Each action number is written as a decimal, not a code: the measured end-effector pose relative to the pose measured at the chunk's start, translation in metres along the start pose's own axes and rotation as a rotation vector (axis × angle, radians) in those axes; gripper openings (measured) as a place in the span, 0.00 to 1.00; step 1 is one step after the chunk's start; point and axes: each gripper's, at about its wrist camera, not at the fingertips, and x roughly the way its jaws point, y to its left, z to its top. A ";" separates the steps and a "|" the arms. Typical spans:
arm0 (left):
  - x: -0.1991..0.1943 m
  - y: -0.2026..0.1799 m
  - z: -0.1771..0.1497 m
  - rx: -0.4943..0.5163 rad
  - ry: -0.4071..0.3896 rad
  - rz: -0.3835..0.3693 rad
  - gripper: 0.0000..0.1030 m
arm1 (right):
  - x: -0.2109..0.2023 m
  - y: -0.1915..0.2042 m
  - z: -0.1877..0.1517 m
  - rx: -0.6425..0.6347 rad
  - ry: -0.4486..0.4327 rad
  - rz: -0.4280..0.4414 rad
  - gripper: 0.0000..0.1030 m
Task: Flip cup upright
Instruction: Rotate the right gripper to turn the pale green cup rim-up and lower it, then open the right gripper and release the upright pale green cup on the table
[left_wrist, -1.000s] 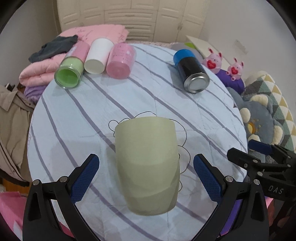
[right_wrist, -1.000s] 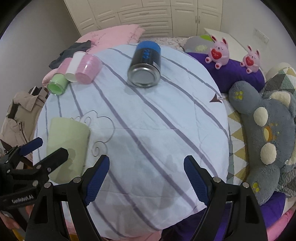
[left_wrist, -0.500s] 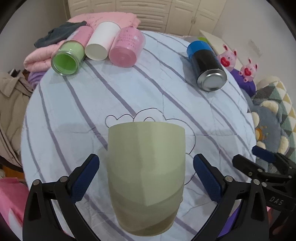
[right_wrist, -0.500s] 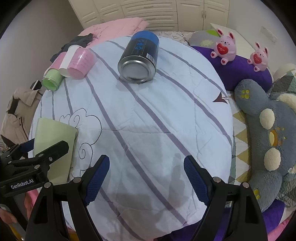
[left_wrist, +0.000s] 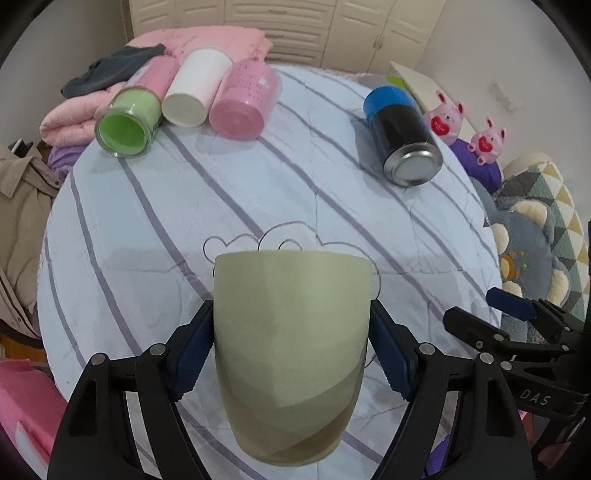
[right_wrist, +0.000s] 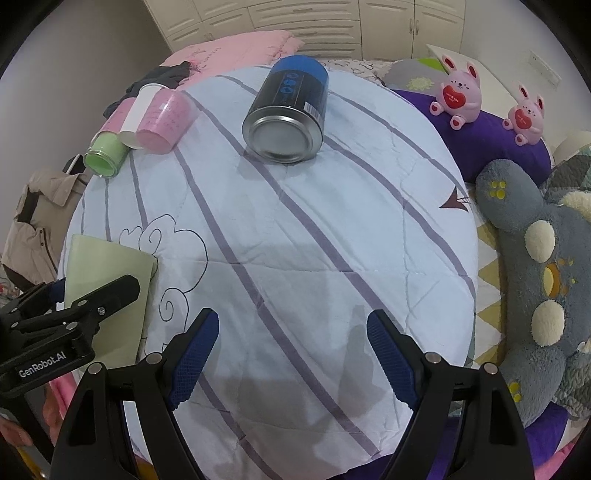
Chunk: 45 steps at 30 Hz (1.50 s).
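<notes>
Pale green cup (left_wrist: 291, 354) lying on its side on the striped quilt (left_wrist: 229, 206) of a bed, wide rim pointing away from the left camera, narrower base toward it. Left gripper (left_wrist: 291, 354) closed around the cup's body, blue fingers (left_wrist: 194, 354) pressed flat against both flanks. Same cup (right_wrist: 107, 280) seen at the left edge of the right wrist view, partly covered by the black frame of the left gripper (right_wrist: 74, 317).

Right gripper (right_wrist: 291, 354) hovering over bare quilt (right_wrist: 295, 236), fingers (right_wrist: 388, 354) spread wide with nothing between them, well apart from the cup.

Farther back on the quilt, all on their sides: a green-lined glass jar (left_wrist: 127, 122), a white cup (left_wrist: 195, 88) and a pink cup (left_wrist: 243, 99), just beside one another in a row (possibly touching, hard to tell through the fisheye). Off to the right, a black can (left_wrist: 402, 136) with a blue cap, its metal bottom facing the camera.

Beyond the quilt's edge: a folded pink blanket (left_wrist: 85, 110), two pink bunny toys (right_wrist: 458, 92), a grey plush toy (right_wrist: 532, 266).
</notes>
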 end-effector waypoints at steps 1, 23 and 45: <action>-0.003 -0.001 0.002 0.005 -0.011 -0.003 0.78 | -0.001 0.000 0.001 0.000 -0.002 0.000 0.82; -0.024 0.002 0.017 0.006 -0.143 -0.001 1.00 | -0.006 0.004 0.000 0.005 -0.008 -0.009 0.82; -0.035 -0.002 0.010 0.039 -0.166 -0.001 1.00 | -0.020 0.004 -0.005 0.020 -0.035 -0.019 0.82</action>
